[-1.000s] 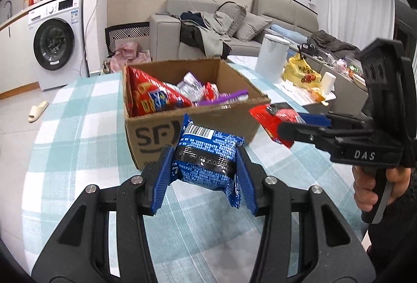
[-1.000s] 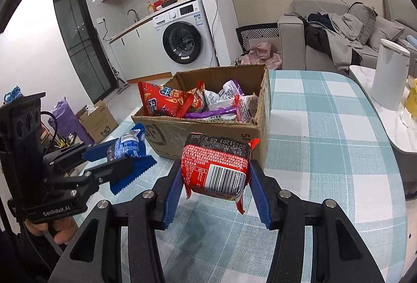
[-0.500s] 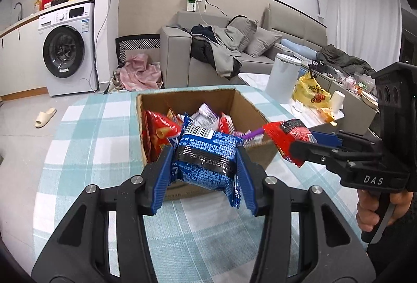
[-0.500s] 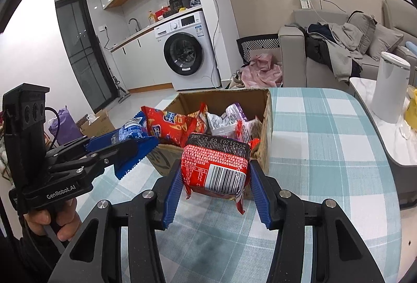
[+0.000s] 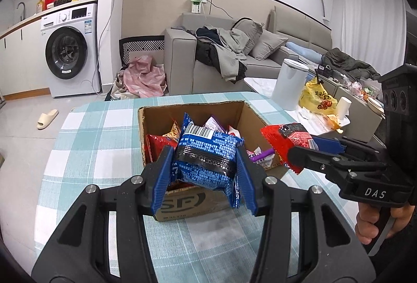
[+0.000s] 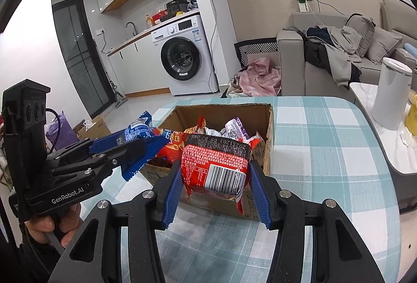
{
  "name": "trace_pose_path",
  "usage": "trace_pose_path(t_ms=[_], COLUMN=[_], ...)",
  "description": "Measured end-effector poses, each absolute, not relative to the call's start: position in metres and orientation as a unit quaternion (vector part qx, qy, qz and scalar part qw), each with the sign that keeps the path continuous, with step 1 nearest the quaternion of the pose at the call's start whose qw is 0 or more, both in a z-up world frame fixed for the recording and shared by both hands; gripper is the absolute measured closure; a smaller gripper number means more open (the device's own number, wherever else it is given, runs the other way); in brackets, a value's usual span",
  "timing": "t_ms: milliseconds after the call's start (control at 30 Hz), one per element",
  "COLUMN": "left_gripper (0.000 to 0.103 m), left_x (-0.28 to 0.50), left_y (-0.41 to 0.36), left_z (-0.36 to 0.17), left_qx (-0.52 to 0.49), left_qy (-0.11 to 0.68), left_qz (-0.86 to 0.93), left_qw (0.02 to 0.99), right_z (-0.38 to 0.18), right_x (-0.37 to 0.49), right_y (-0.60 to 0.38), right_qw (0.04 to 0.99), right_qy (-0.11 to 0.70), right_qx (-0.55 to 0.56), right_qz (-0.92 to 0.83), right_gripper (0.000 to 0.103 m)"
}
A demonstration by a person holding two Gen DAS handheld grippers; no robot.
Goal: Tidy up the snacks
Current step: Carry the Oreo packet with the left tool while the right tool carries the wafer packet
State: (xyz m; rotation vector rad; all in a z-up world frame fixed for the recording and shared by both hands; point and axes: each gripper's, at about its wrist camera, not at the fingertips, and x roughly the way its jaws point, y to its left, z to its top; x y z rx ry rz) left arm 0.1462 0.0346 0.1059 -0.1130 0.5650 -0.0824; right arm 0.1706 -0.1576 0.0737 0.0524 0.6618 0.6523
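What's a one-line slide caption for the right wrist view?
Right gripper clamps a red snack packet before the open cardboard box; left gripper brings a blue packet alongside.

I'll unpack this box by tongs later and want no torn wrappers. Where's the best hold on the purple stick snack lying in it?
Probably its exposed end, from the open top: the purple stick snack lies slanted at the cardboard box near wall, the rest buried under packets.

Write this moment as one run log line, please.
left gripper: shut on blue pack | right gripper: shut on red pack | both near box | packs not yet dropped
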Motion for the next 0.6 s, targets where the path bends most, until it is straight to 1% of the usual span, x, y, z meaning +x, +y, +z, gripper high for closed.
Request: trace_pose_path(t_ms=[600], left_gripper=[0.058], left_x=[0.197], left_y=[0.032], left_z=[0.097], left_qx=[-0.048], left_qy=[0.289], left_qz=[-0.036], left_qw=[0.955], right_z=[0.07], right_x=[0.198], right_y=[-0.145], right_qw=[0.894], right_qy=[0.324], right_qx=[0.042], right_qz=[0.305], right_gripper=[0.052])
